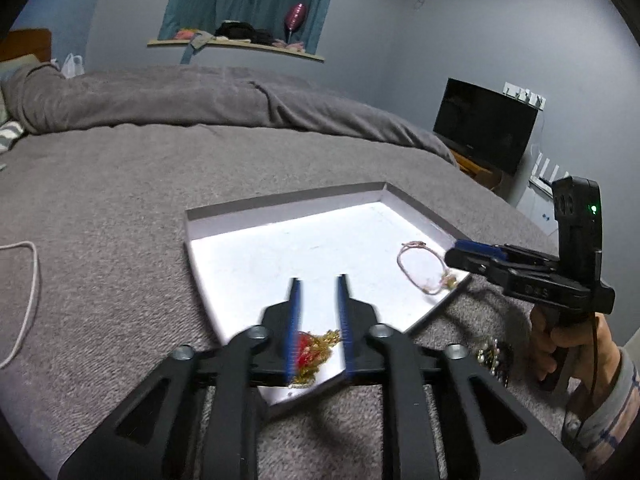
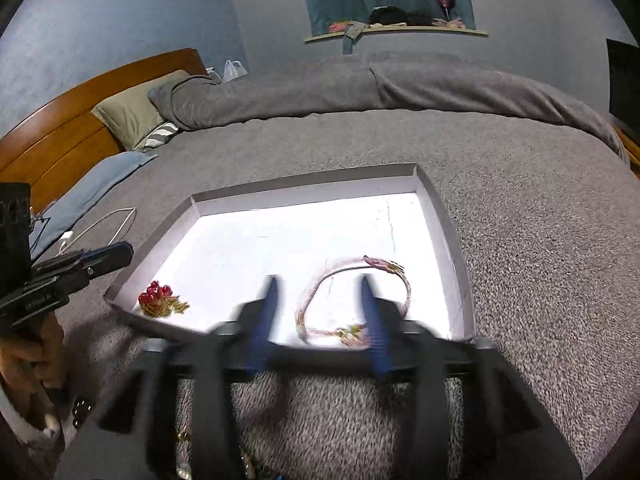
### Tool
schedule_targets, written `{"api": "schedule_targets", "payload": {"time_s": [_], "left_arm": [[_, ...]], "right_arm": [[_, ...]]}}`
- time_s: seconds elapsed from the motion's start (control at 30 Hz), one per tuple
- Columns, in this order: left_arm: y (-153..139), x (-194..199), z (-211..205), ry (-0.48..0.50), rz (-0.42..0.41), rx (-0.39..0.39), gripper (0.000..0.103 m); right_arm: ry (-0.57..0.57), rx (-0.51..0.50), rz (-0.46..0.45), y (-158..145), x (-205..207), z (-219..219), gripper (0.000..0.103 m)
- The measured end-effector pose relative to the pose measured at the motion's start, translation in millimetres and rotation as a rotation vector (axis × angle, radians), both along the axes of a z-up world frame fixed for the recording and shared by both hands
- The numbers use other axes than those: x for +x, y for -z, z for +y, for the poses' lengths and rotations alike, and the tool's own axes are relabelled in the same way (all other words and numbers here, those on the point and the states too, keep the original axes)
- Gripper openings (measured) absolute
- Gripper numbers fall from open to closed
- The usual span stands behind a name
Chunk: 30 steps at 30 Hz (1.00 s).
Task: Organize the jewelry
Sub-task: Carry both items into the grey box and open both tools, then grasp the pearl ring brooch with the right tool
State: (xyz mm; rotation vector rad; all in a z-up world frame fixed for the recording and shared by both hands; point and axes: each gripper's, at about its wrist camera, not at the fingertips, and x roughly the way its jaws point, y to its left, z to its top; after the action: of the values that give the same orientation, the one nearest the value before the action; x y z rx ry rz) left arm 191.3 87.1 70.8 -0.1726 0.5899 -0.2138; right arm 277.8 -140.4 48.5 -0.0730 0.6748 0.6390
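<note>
A shallow white tray [image 1: 280, 205] lies on the grey bed cover. In its near corner sits a red and gold piece of jewelry [image 1: 316, 345], loose on the tray floor between the blue pads of my left gripper [image 1: 318, 282], which is open. From the right wrist view the same piece [image 2: 160, 299] lies at the tray's [image 2: 304, 182] near left corner. A pink cord bracelet [image 2: 354, 270] with a gold charm rests on the tray floor under my right gripper [image 2: 319, 282], which is open and holds nothing. The left wrist view shows the bracelet [image 1: 416, 269] beside the right gripper [image 1: 458, 254].
More jewelry [image 1: 494, 356] lies on the bed cover near the tray's front edge. A white cable [image 1: 30, 280] trails at the left. A rolled grey blanket [image 2: 360, 88] and pillows [image 2: 132, 112] sit farther back. A dark screen [image 1: 484, 124] stands at the right.
</note>
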Motion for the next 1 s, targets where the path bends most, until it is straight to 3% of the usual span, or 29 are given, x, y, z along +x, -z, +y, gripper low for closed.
{"api": "schedule_targets", "payload": {"time_s": [0.07, 0.1, 0.43, 0.73, 1.0], "left_arm": [[-3.2, -8.0, 3.5, -0.005, -0.016, -0.005, 0.051], [-4.9, -13.1, 5.4, -0.005, -0.029, -0.010, 0.054], [-9.1, -42.4, 0.0, 0.051, -0.060, -0.034, 0.055], [6.0, -52.4, -23.8, 0.098, -0.030, 0.009, 0.058], [10.6, -57.0, -27.7, 0.089, -0.028, 0.039, 0.067]], "right_arm": [[-0.005, -0.003, -0.026, -2.9, -9.0, -5.7, 0.051], [-0.002, 0.000, -0.038, -5.1, -12.9, -9.7, 0.051], [0.073, 0.121, -0.039, -12.7, -38.0, -59.7, 0.051], [0.052, 0.090, -0.040, -4.9, -66.3, -61.5, 0.052], [-0.022, 0.026, -0.053, 4.8, -86.6, -32.8, 0.063]]}}
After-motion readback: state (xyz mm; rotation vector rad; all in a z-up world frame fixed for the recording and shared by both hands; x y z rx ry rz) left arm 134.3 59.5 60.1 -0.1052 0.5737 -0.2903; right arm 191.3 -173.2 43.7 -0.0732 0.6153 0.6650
